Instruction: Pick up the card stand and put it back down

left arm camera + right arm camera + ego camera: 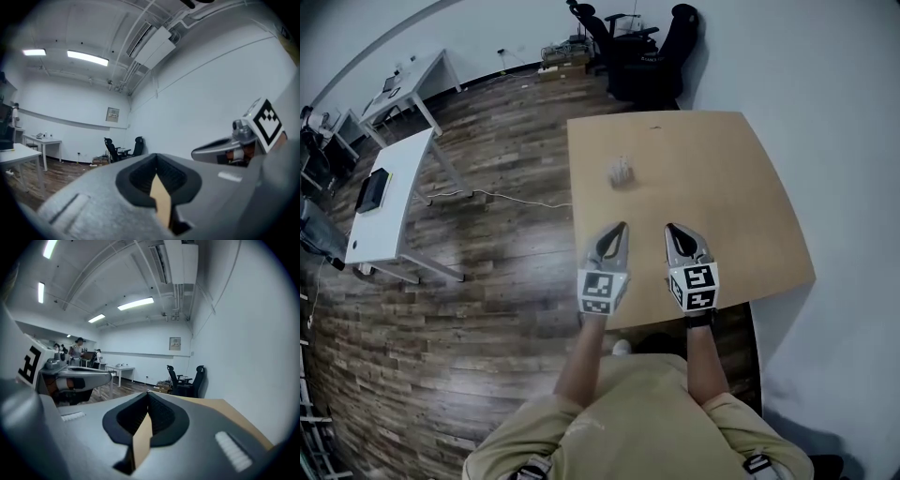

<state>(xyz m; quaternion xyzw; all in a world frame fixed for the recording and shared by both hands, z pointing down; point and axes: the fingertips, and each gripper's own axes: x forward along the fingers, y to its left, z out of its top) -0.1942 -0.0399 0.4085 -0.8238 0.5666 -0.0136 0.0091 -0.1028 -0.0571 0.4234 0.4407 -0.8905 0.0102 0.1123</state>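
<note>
The card stand (622, 172) is a small clear piece standing on the tan wooden table (722, 187), toward its left side. My left gripper (621, 229) hovers over the table's near part, a short way in front of the stand, jaws shut and empty. My right gripper (671, 230) is level with it to the right, also shut on nothing. Neither gripper view shows the stand. In the left gripper view the left gripper (157, 158) points up at the far wall, and in the right gripper view the right gripper (148, 395) does the same.
Black office chairs (642, 47) stand behind the table's far edge. White desks (389, 192) sit on the wood floor at left, with a cable (502, 197) trailing between them and the table. A white wall runs along the right. People (77, 350) stand far off.
</note>
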